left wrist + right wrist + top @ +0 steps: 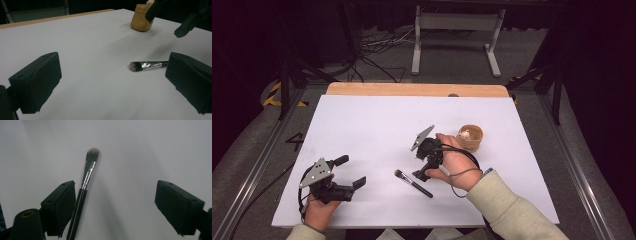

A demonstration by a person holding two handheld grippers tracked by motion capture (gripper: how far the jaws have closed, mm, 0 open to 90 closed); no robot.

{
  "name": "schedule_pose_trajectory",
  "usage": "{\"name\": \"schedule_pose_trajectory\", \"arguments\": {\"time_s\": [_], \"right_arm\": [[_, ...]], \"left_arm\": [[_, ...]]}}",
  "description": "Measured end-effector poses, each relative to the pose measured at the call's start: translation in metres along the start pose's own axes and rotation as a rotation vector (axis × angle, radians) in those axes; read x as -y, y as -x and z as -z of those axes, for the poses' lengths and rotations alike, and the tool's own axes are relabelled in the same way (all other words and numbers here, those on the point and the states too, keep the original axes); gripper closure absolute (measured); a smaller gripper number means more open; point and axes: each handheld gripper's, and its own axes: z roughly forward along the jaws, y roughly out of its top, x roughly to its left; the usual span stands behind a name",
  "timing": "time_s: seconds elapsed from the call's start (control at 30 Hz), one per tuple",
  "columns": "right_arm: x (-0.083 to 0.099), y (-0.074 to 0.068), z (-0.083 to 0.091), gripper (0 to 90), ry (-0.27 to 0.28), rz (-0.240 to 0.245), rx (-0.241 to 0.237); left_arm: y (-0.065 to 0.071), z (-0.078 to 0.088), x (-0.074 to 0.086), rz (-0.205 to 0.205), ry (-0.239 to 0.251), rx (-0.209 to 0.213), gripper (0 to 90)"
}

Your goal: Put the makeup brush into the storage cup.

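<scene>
Where the high view looked down on the white table point(377, 125), the left gripper point(346, 174) rested near the front-left corner with its jaws spread wide and empty. The right gripper point(426, 162) hung over the handle end of a makeup brush point(413, 183) lying flat near the table's middle, and a small tan cup point(470, 137) stood just behind the right hand point(457, 165).

From the left gripper view, the brush point(147, 65) lay between the parted jaws farther off, with the cup point(140, 18) beyond.

From the right gripper view, the jaws stood well apart, the brush point(86, 180) just inside one jaw, its bristles pointing away.
</scene>
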Motion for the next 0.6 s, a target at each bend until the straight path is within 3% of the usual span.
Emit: {"name": "schedule_pose_trajectory", "arguments": {"time_s": [0.23, 0.43, 0.6], "right_arm": [[-0.008, -0.001, -0.007, 20.5, -0.062, -0.010, -0.019], [-0.014, -0.004, -0.018, 26.0, -0.117, -0.016, -0.053], [-0.017, -0.008, -0.029, 22.8, -0.141, -0.014, -0.064]], "left_arm": [[0.002, 0.000, 0.002, -0.012, -0.010, -0.003, 0.8], [0.002, 0.003, 0.004, -0.003, -0.004, -0.012, 0.8], [0.001, 0.003, 0.004, 0.001, -0.005, -0.010, 0.7]]}}
